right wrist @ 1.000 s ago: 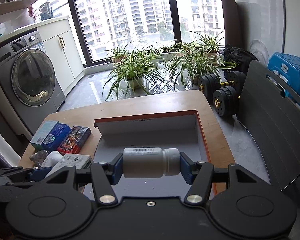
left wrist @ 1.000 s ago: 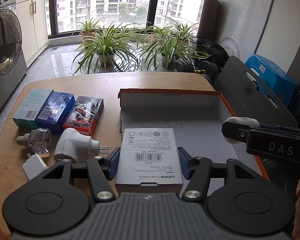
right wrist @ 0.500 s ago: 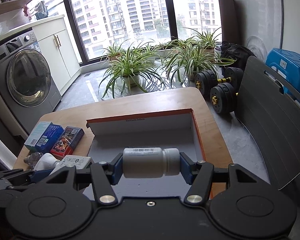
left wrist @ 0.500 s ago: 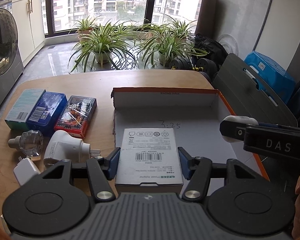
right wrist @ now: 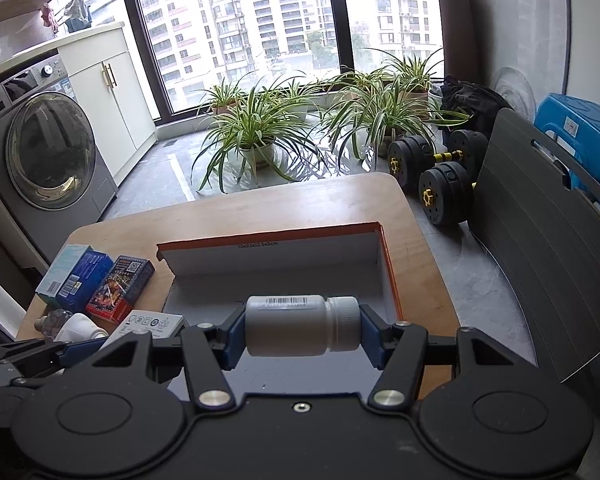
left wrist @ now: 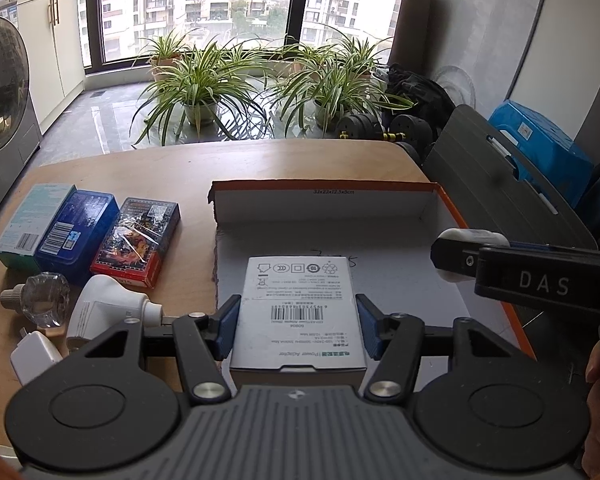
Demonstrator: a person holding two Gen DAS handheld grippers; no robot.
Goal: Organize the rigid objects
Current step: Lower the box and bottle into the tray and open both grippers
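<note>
The left claw (left wrist: 298, 330) is clamped on a flat white adapter box (left wrist: 299, 312), its blue pads pressing the long matte cardboard sides, barcode label up. It hangs over the open carton (left wrist: 324, 208), a shallow white tray with orange outer walls on the rounded wooden worktop (left wrist: 188, 168). The right claw (right wrist: 302, 334) is clamped end to end on a smooth white bottle (right wrist: 300, 330), a cylinder lying sideways with its ribbed cap to the right, also above the carton. Three glossy boxes (left wrist: 88, 236), a clear faceted bottle (left wrist: 46, 304) and a white plug (left wrist: 108, 310) lie left of the carton.
</note>
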